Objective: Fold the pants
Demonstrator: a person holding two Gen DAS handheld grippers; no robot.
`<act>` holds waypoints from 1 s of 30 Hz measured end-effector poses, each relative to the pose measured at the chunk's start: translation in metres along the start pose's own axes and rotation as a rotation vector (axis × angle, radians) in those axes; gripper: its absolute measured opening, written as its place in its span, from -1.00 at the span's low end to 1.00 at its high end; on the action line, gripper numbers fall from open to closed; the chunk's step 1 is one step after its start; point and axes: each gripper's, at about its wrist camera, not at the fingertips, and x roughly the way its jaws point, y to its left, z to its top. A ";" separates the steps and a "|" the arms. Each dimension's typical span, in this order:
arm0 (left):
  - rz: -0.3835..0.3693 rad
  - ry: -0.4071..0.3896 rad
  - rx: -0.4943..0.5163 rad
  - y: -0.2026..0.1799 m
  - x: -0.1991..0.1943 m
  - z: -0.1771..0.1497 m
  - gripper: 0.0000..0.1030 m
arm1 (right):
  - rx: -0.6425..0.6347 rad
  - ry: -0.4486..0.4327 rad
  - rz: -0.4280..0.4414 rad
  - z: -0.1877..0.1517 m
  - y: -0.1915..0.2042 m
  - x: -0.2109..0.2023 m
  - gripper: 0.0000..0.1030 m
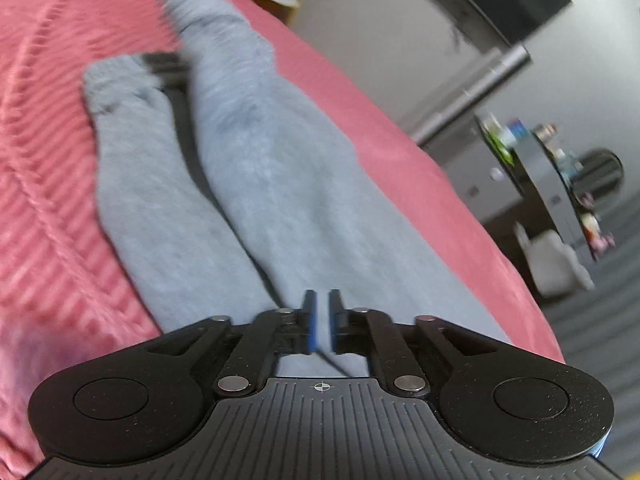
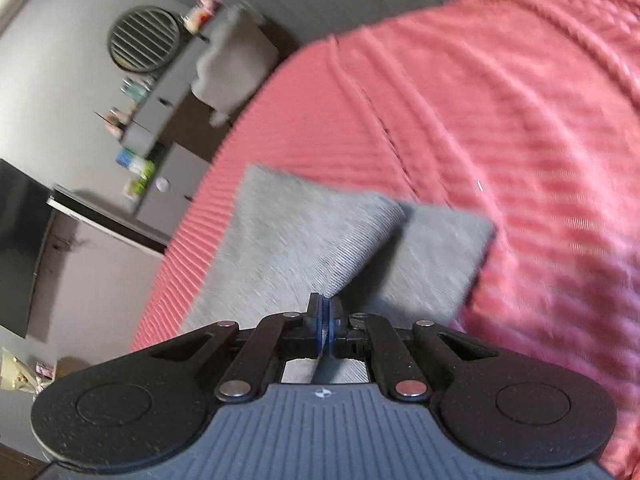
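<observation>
Grey pants (image 1: pixel 248 184) lie on a pink ribbed bedspread (image 1: pixel 44 152), both legs stretching away from me with a dark strip (image 1: pixel 180 108) between them. My left gripper (image 1: pixel 323 320) hovers over the near end of the pants. Its blue pads stand a narrow gap apart, and I see no cloth pinched between them. In the right wrist view the pants (image 2: pixel 288 232) show as a grey slab on the bedspread (image 2: pixel 500 100). One fold is pulled up to my right gripper (image 2: pixel 325 312), which is shut on that fold.
The bed's edge (image 1: pixel 460 184) curves along the right of the left wrist view, with floor beyond. By the wall are a dark screen (image 2: pixel 20 240), a grey cabinet (image 2: pixel 168 104) holding small items, and a pale cloth heap (image 2: pixel 228 68).
</observation>
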 end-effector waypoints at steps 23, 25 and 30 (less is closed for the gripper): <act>0.082 0.027 -0.207 0.027 0.071 0.042 -0.60 | 0.073 0.051 0.074 0.001 0.000 0.055 -0.45; 0.053 0.024 -0.208 0.021 0.069 0.046 -0.73 | 0.026 0.061 0.033 0.002 0.009 0.057 -0.60; -0.032 -0.044 -0.199 0.004 0.034 0.059 -0.76 | -0.052 0.035 -0.014 0.016 0.031 0.036 -0.91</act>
